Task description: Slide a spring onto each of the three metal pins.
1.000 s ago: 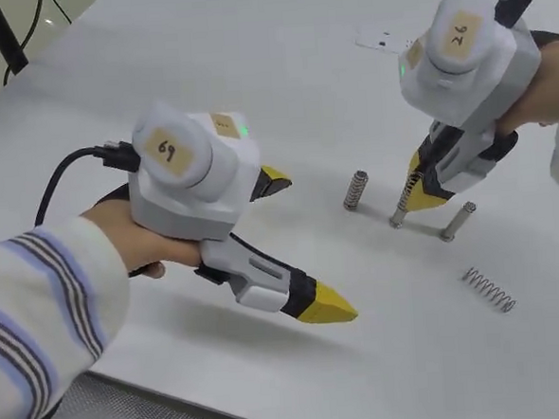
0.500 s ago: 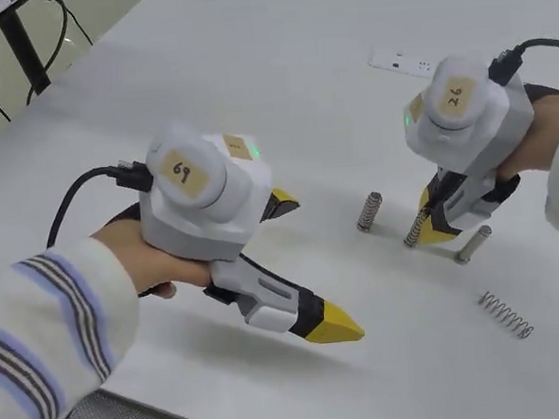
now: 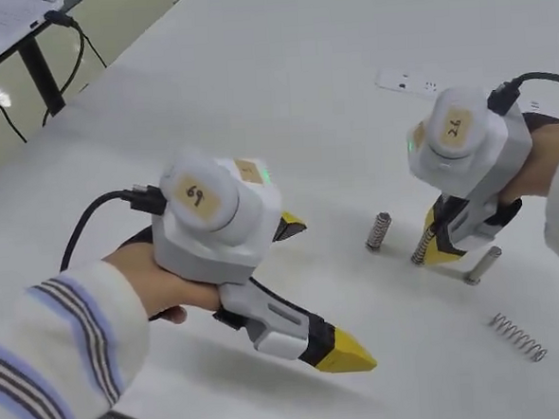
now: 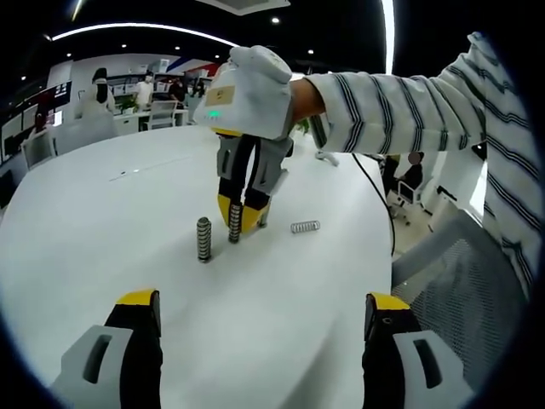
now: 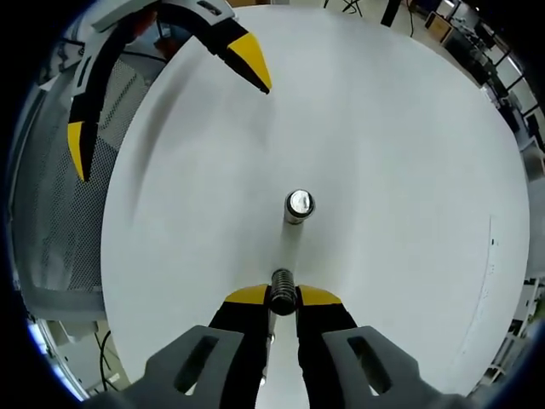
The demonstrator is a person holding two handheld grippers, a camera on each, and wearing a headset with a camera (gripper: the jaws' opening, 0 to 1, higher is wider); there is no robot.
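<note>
White table spreads under both our hands. Our left hand, in a striped sleeve, holds the left gripper low and slanted down toward the table. Its jaws are spread wide with nothing between them. Our right hand holds the right gripper steeply, nose down, jaws pinching a spring that stands upright on the table between two pins. We cannot tell whether a pin is inside it. Toward the left gripper stands the sprung pin, wearing its own coil. On the other side is a bare pin, and a loose spring lies flat near it.
</note>
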